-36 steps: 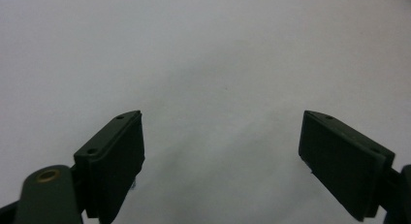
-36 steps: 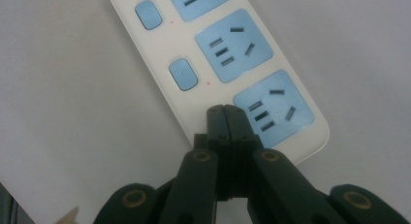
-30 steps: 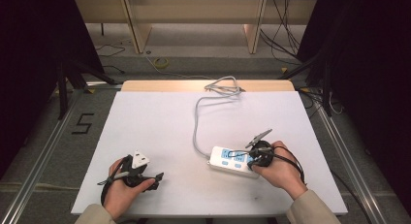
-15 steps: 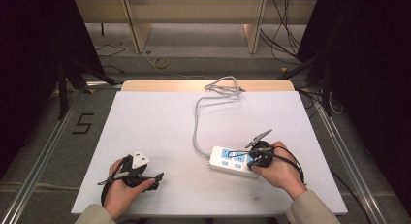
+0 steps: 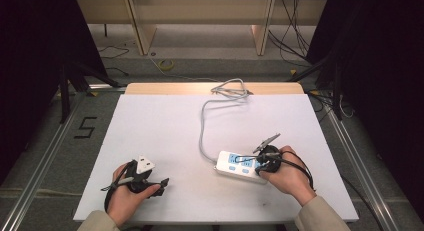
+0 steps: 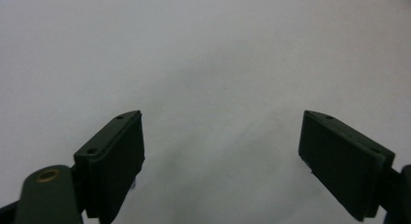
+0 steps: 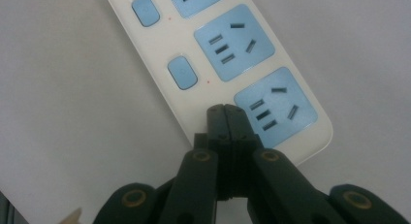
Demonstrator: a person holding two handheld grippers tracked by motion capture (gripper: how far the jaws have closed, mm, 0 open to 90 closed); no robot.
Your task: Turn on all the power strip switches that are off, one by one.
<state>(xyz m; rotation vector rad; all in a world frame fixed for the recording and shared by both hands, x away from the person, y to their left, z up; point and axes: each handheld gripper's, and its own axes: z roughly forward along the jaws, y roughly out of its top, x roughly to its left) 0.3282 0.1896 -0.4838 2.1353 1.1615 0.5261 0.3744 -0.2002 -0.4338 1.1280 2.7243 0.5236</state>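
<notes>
On the white table [image 5: 165,126] — dark room around — left gripper [image 6: 220,151] gapes empty, right gripper [image 7: 225,112] clenched over the power strip [image 7: 208,54].

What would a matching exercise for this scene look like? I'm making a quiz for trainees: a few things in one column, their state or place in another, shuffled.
Things:
1. left hand-held gripper
2. right hand-held gripper
3. power strip
4. grey cable

States or places:
A. jaws closed together, tips over the strip's end
B. runs from the strip to a loop at the table's far edge
C. jaws wide apart over bare white table
D. white body, blue sockets and buttons, lying flat

Pairs: 1-C, 2-A, 3-D, 4-B
</notes>
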